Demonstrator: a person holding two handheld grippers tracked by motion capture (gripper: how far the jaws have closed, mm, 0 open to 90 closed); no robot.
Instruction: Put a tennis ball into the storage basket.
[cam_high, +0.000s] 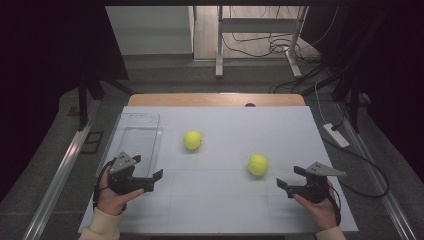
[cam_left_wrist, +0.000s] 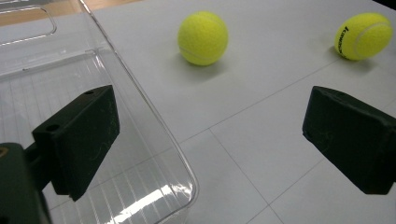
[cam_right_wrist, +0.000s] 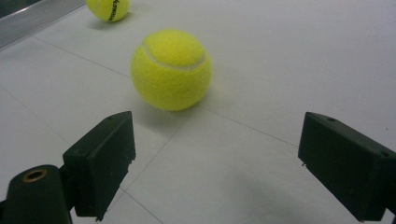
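Two yellow tennis balls lie on the white table top (cam_high: 225, 200): one (cam_high: 192, 140) left of centre, the other (cam_high: 258, 164) nearer the right. A clear plastic bin (cam_high: 121, 131) stands empty at the left. My left gripper (cam_high: 147, 167) is open at the bin's near end. In the left gripper view one jaw is over the bin (cam_left_wrist: 140, 93) and the other over the table, with both balls (cam_left_wrist: 203, 37) (cam_left_wrist: 363, 36) ahead of the gripper (cam_left_wrist: 210, 133). My right gripper (cam_high: 289, 176) is open, a short way right of the nearer ball (cam_right_wrist: 170, 70), which lies ahead of the open gripper (cam_right_wrist: 224, 163). The other ball (cam_right_wrist: 108, 8) lies beyond.
A wooden strip (cam_high: 215, 100) edges the table's far side. Beyond it stand metal frame legs (cam_high: 219, 45) with cables on the floor. A white power strip (cam_high: 336, 135) lies on the floor off the table's right edge. Dark curtains flank both sides.
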